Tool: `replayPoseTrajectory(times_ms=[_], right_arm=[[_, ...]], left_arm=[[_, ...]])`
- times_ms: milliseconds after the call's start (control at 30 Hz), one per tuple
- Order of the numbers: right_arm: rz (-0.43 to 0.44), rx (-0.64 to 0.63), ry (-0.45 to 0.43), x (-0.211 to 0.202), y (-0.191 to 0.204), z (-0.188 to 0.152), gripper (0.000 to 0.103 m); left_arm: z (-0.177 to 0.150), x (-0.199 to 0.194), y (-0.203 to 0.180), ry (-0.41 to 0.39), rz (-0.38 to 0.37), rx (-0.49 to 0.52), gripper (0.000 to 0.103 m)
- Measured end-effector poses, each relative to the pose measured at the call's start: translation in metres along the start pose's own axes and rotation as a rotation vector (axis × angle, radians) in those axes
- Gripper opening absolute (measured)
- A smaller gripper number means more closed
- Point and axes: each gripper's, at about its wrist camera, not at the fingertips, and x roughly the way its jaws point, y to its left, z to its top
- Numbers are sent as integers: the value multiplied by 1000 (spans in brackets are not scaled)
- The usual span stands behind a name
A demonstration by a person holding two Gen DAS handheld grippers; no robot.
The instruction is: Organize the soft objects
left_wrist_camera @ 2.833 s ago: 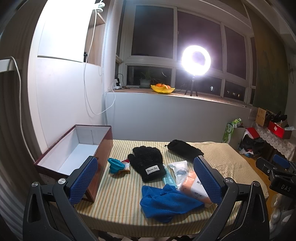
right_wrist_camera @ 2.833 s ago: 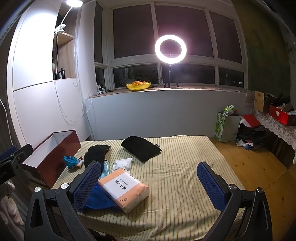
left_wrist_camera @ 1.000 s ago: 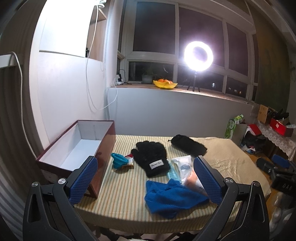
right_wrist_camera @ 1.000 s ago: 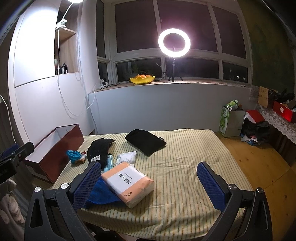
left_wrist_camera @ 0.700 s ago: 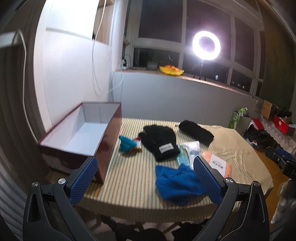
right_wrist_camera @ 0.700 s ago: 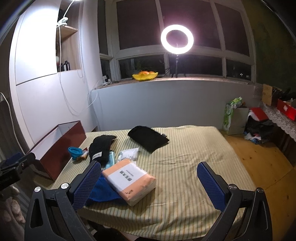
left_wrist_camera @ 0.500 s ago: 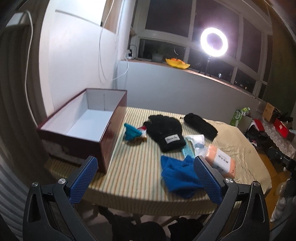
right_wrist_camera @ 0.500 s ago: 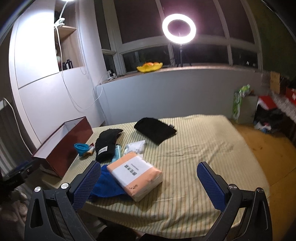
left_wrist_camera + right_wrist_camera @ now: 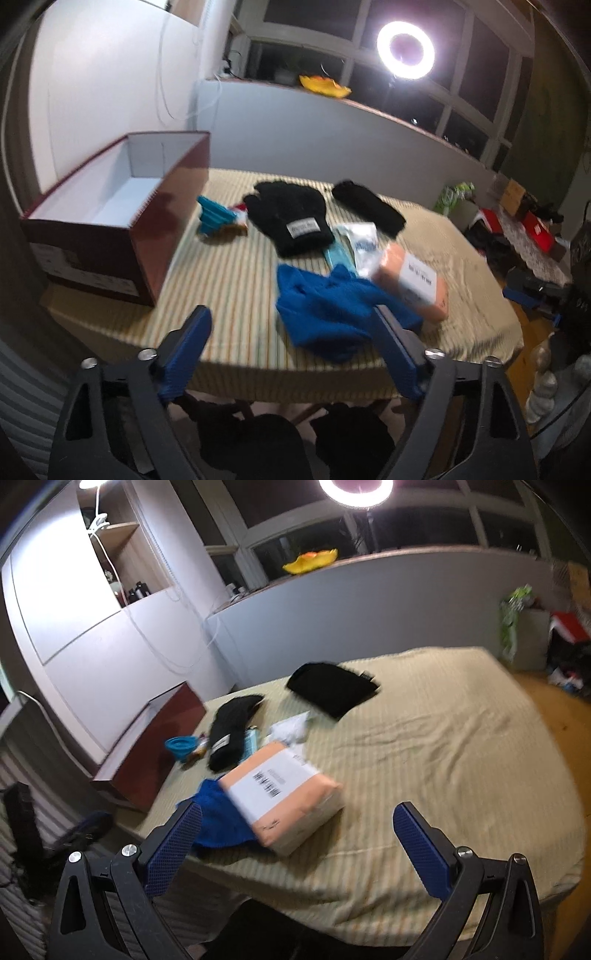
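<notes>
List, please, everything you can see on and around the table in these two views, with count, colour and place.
box: 1, dark red outside, white inside, open, table's left end.
collapsible cup: 1, teal, right of the box.
glove: 1, black, labelled, table centre.
pouch: 1, black, behind the glove.
plastic packets: about 2, white and pale blue, beside the glove.
tissue pack: 1, peach, partly on the cloth.
cloth: 1, blue, near edge.
tablecloth: 1, striped beige.
ring light: 1, lit, windowsill.
left gripper: open, empty.
right gripper: open, empty.

blue cloth (image 9: 325, 314) between spread left gripper (image 9: 291, 350)
</notes>
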Motion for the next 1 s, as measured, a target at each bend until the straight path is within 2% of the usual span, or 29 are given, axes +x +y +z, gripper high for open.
replayPoseTrajectory(times_ms=[100,200,267,333,433,533,767,1000], right_arm=[[69,-3,25,5,10,-8,101],[132,-15,59,16,24,-15,89],[167,-22,99,30,33,-18,76],[173,-36,126,42,42,-20,73],[182,-67,181,68,54,-21,68],[223,-43,252,93,58,-21,54],[206,-2,312,127,63,-19,53],[202,44,346,139,63,-12,53]], left_arm=[[-5,11,4,41,-28,2,76],[-8,24,8,86,-53,3,69],[-9,32,13,116,-101,-25,58],[-9,41,18,142,-138,-58,53],[-10,53,18,167,-158,-60,53],[-11,58,15,175,-167,-40,53],[-9,77,10,202,-193,20,53],[-11,95,9,227,-258,18,53]])
